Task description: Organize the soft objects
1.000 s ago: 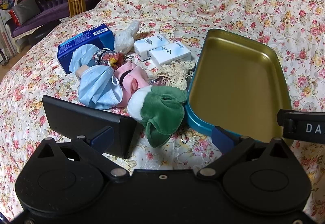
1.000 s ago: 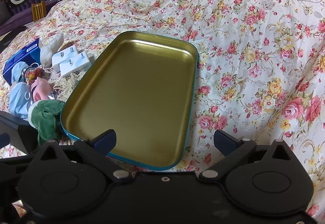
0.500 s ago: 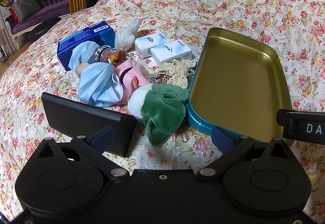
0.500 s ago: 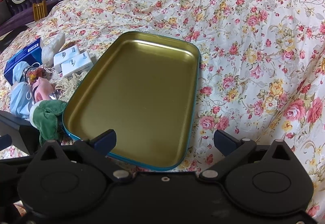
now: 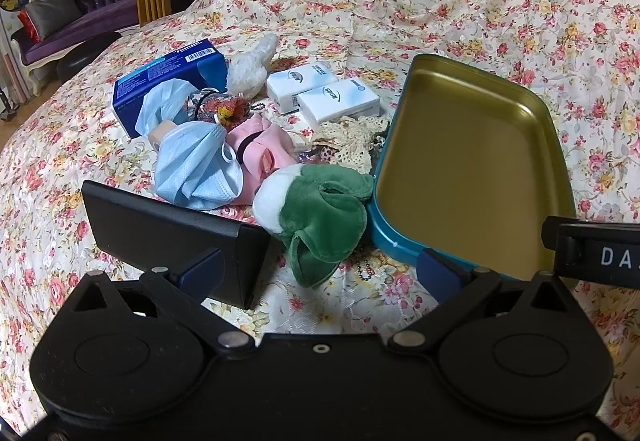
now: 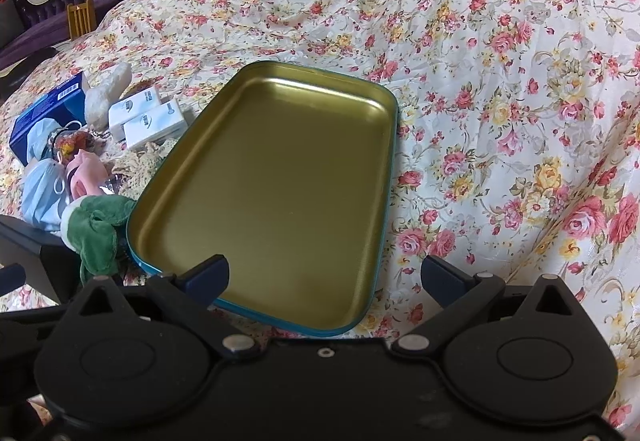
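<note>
With both the left gripper [image 5: 318,271] and right gripper [image 6: 324,275] wide open and holding nothing, sorting looks unstarted; likely next: grab green plush [image 5: 320,209], drop in tin tray [image 6: 272,177].

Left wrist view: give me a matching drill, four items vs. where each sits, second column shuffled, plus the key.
Items:
1. green plush toy
2. blue box
3. tissue packs
4. tin tray

Places:
A. far left of the pile, a mask draped against it
B. right of the pile, nothing in it
C. nearest the left gripper, touching the tray's left rim
D. behind the lace, side by side

Pairs: 1-C, 2-A, 3-D, 4-B
</note>
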`<move>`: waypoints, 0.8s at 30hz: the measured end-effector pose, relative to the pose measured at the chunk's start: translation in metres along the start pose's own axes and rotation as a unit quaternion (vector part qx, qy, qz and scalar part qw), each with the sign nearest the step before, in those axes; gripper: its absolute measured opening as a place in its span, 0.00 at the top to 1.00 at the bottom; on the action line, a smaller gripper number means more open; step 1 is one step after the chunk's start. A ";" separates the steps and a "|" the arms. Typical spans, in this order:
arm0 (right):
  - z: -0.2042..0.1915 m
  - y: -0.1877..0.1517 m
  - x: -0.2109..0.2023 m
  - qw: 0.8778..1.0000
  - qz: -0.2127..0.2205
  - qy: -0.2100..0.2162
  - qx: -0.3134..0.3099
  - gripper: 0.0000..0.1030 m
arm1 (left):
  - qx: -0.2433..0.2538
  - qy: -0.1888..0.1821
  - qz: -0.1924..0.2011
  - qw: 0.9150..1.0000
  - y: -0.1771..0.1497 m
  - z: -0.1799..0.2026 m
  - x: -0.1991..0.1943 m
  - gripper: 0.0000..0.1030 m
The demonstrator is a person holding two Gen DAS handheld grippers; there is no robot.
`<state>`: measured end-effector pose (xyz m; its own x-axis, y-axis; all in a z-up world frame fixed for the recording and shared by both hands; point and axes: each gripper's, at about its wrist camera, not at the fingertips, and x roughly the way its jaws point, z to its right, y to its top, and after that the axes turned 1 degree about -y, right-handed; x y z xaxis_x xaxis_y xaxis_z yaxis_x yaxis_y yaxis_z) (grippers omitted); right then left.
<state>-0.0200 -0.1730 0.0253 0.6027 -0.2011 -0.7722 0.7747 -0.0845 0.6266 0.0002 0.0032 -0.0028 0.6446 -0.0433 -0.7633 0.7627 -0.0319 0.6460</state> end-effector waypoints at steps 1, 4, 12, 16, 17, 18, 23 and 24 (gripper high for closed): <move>0.000 0.000 0.000 1.000 0.000 0.000 0.000 0.00 | 0.000 0.000 0.000 1.000 0.000 0.000 0.000 0.04; 0.000 0.000 0.000 1.000 0.000 0.001 0.002 0.00 | 0.000 0.000 0.000 1.000 0.000 0.000 0.001 0.04; 0.002 -0.001 -0.001 1.000 0.000 0.002 0.006 0.00 | 0.000 0.001 0.000 1.000 0.000 0.000 0.001 0.04; 0.002 -0.002 -0.001 1.000 -0.001 0.003 0.008 0.00 | -0.001 0.001 0.000 1.000 0.000 -0.001 0.001 0.04; 0.002 -0.002 -0.001 1.000 -0.001 0.003 0.008 0.00 | -0.002 0.001 -0.001 1.000 0.000 0.000 0.000 0.04; 0.002 -0.002 -0.001 1.000 -0.001 0.003 0.008 0.00 | -0.002 0.001 -0.001 1.000 0.000 -0.001 0.000 0.04; 0.002 -0.002 -0.002 1.000 0.001 0.003 0.008 0.00 | -0.005 -0.001 -0.002 1.000 0.000 -0.001 -0.001 0.04; 0.002 -0.002 -0.002 1.000 0.002 0.003 0.008 0.00 | -0.006 -0.002 -0.002 1.000 0.000 -0.001 -0.001 0.04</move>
<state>-0.0227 -0.1743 0.0255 0.6079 -0.1948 -0.7698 0.7685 -0.0997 0.6321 0.0003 0.0042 -0.0022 0.6412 -0.0465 -0.7659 0.7660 -0.0202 0.6425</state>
